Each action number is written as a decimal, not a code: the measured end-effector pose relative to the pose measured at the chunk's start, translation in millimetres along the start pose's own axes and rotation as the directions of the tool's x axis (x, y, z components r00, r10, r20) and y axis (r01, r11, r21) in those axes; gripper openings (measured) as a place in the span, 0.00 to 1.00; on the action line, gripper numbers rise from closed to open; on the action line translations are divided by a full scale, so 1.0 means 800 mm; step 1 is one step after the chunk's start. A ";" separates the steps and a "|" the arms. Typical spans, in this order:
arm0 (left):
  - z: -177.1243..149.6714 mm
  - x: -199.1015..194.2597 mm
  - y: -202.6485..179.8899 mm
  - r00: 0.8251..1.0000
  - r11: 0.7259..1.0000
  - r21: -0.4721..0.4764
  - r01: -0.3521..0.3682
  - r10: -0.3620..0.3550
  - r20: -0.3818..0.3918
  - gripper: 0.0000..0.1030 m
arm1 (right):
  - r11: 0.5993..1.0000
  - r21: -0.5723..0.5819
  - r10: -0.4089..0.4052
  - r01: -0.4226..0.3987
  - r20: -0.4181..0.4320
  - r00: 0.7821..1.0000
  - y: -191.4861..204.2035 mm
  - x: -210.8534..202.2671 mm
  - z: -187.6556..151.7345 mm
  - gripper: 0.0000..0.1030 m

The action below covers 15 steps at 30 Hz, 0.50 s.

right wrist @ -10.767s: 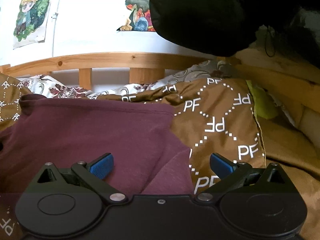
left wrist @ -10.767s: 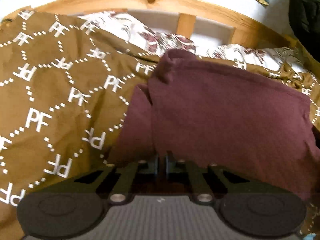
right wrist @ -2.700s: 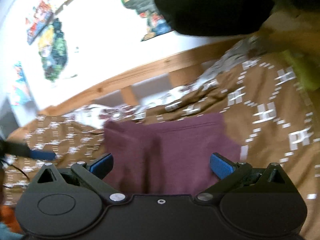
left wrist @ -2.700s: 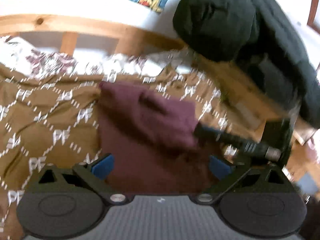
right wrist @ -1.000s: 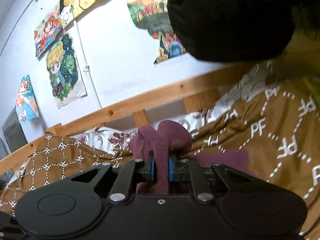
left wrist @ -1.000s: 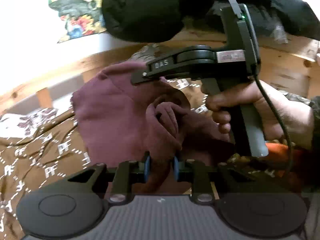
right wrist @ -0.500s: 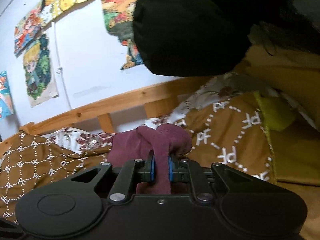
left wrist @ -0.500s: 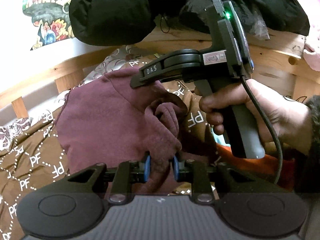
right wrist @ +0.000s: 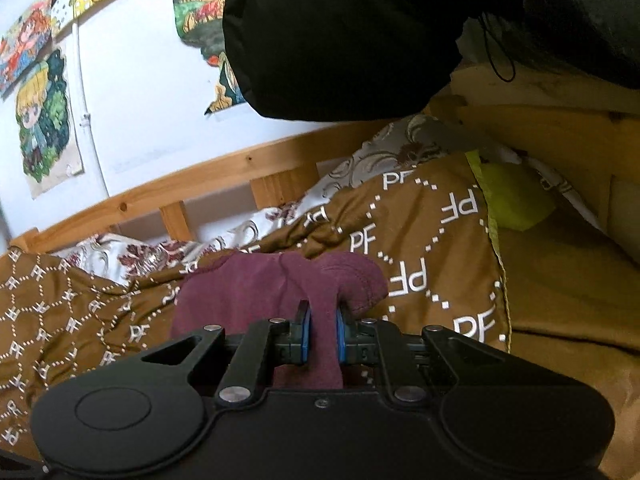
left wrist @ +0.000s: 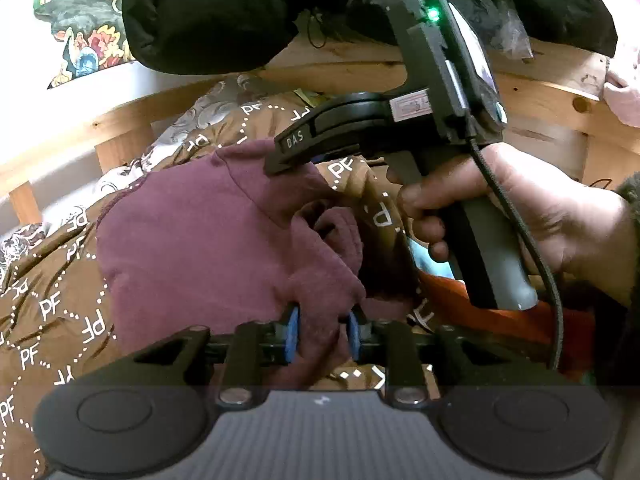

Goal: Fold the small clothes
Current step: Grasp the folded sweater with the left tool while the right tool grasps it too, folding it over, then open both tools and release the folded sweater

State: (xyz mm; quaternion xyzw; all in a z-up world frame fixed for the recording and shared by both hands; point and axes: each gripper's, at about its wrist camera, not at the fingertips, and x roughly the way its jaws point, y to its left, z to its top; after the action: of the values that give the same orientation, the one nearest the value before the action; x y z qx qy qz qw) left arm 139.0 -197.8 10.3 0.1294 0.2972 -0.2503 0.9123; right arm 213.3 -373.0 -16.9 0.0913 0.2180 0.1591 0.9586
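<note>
Wooden bed rails (right wrist: 224, 180) and a poster-covered wall (right wrist: 132, 92) frame the scene; a brown patterned bedspread (left wrist: 52, 300) covers the bed, and a black jacket (right wrist: 340, 32) hangs above.

Task item: the maroon garment (left wrist: 200, 248) lies bunched on the bedspread between my two tools, one end lifted by each.

Left tongs (left wrist: 322, 334): narrowly parted, with a thick wad of the maroon fabric between the blue pads (left wrist: 293, 330). These jaws have just been opening a little, yet the cloth fills the gap and I judge it held, if more loosely.

Right tongs (right wrist: 319, 334): nearly closed, pinching a thin fold of the garment, which bulges in two lobes beyond the pads. From the left wrist view I see the right hand (left wrist: 500, 216) wrapped around that tool's grip.

Handling, as I judge it: light, soft knit, fully limp, not fragile. It will sag and slide wherever unsupported, and it drags on the bedspread. Best hold is at corners or along a hem, pinching one layer rather than a bunch, so the edges can be stretched straight before laying a fold.
</note>
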 end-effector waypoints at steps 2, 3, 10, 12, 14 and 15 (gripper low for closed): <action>-0.001 -0.001 0.000 1.000 1.000 -0.001 0.007 -0.007 -0.003 0.33 | 1.000 -0.003 -0.017 0.017 -0.010 1.000 -0.001 0.001 -0.002 0.13; -0.002 -0.002 0.000 1.000 1.000 -0.002 0.011 -0.011 -0.005 0.36 | 1.000 0.001 -0.026 0.026 -0.015 1.000 -0.002 0.002 -0.004 0.13; -0.001 -0.011 0.005 1.000 0.999 -0.031 0.012 -0.012 -0.004 0.58 | 0.994 0.024 -0.106 0.107 -0.043 0.993 -0.014 0.009 -0.011 0.18; -0.001 -0.019 0.011 1.000 0.999 -0.051 -0.002 0.002 0.012 0.71 | 0.992 0.031 -0.122 0.124 -0.047 0.991 -0.018 0.009 -0.010 0.22; -0.002 -0.028 0.017 0.999 0.998 -0.064 -0.023 0.026 0.033 0.79 | 0.989 0.045 -0.135 0.138 -0.052 0.989 -0.023 0.008 -0.010 0.31; -0.002 -0.033 0.021 0.998 0.997 -0.075 -0.034 0.038 0.047 0.84 | 0.988 0.049 -0.143 0.145 -0.053 0.988 -0.025 0.006 -0.010 0.34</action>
State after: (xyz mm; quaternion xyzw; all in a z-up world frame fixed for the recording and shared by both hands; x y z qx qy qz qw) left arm 128.8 -172.6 26.7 0.0949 0.2818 -0.2257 0.9277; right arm 219.4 -389.0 -31.0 0.0965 0.2517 0.0857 0.9592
